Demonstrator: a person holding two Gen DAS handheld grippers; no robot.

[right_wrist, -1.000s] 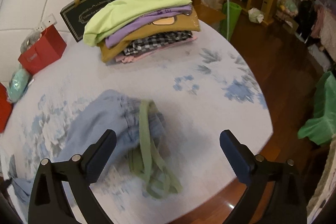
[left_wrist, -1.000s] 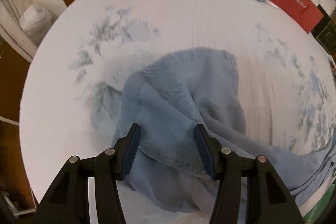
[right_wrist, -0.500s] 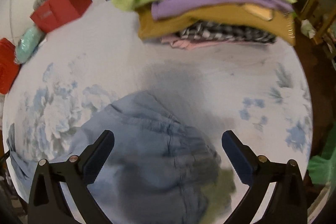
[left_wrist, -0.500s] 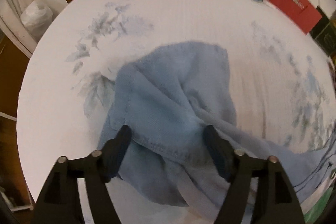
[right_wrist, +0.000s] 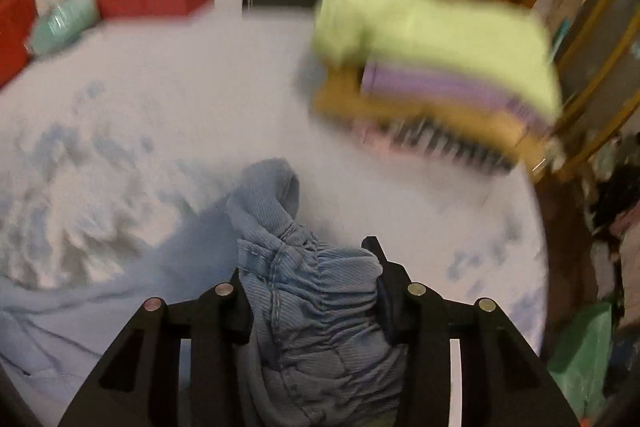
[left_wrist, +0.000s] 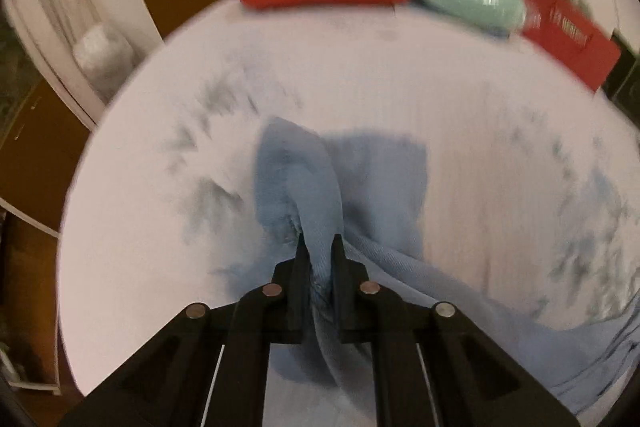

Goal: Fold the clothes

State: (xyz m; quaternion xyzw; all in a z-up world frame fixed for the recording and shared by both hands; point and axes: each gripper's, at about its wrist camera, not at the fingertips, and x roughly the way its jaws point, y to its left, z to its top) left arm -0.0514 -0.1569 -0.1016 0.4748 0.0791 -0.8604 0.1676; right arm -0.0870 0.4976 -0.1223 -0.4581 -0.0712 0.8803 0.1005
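The left gripper (left_wrist: 319, 247) was clamped on a hem fold of the blue trousers (left_wrist: 372, 187) on the bench (left_wrist: 140, 267); the right gripper (right_wrist: 308, 267) was closing around the gathered waistband (elasticated). Spreading both ends taut would have flattened them.

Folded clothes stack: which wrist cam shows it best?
Right wrist: the folded clothes stack sits upper right on the table, lime-green top layer and layers below visible, though motion-blurred. Left wrist shows none of it.
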